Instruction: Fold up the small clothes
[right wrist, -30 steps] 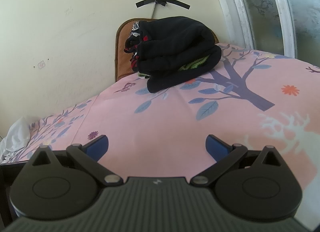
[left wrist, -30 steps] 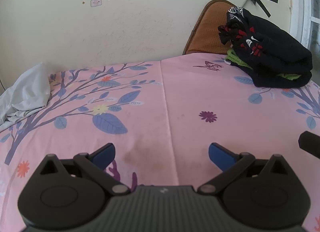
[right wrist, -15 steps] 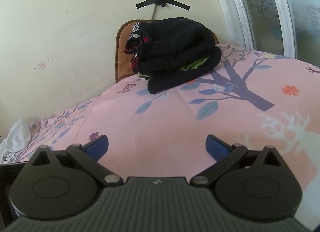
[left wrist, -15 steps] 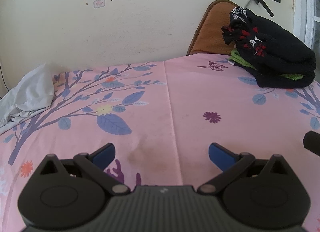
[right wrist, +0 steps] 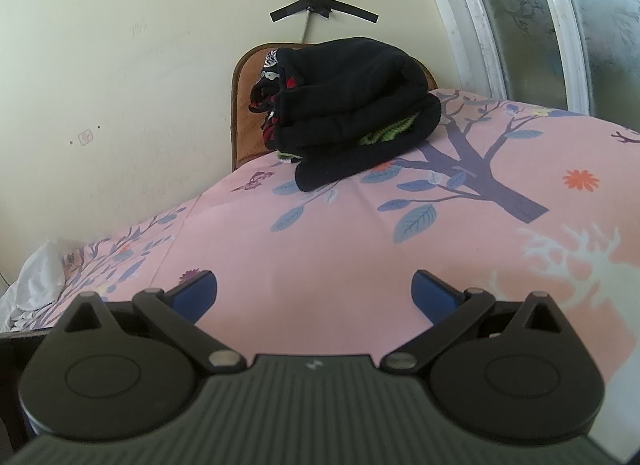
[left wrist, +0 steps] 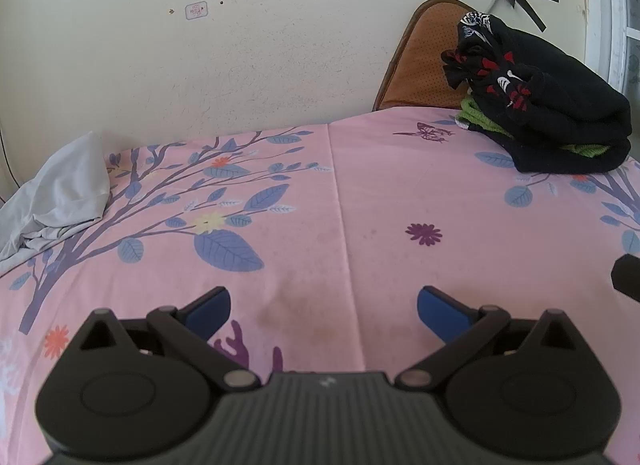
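Left tool (left wrist: 323, 303) drifted left; both tools gape empty (right tool (right wrist: 314, 289)); one folded pile (left wrist: 560, 117).

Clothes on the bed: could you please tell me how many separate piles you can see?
2. A dark folded stack sits at the far right corner by the chair back; a crumpled white garment lies at the far left edge. Its contents may be partly hidden.
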The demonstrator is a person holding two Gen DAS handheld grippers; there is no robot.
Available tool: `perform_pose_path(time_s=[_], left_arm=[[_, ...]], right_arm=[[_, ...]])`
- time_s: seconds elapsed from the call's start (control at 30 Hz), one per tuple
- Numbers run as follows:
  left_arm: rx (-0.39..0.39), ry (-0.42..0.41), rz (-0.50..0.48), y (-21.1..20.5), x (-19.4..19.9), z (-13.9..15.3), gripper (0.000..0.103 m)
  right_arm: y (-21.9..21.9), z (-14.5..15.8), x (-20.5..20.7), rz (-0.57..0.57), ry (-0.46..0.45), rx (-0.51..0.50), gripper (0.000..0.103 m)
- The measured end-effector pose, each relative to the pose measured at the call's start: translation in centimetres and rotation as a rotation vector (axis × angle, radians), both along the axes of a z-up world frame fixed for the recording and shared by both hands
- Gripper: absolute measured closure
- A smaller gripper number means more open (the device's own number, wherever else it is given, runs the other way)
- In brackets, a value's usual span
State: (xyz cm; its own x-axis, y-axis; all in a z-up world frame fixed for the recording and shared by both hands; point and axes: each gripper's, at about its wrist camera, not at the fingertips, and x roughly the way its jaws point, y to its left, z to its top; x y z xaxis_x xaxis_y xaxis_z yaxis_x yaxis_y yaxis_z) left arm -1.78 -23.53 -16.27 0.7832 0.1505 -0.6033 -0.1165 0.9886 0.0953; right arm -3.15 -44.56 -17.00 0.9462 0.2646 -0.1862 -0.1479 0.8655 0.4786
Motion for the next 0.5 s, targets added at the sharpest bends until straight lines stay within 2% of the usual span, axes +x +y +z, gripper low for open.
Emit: perform_pose_path(time_s=[0.5], left_arm=[[0.013, -0.001, -0.011, -0.06, -0.12, 0.02, 0.0]], right_arm=[[-0.02, 0.0, 0.01, 0.0, -0.001, 0.004, 0.0]])
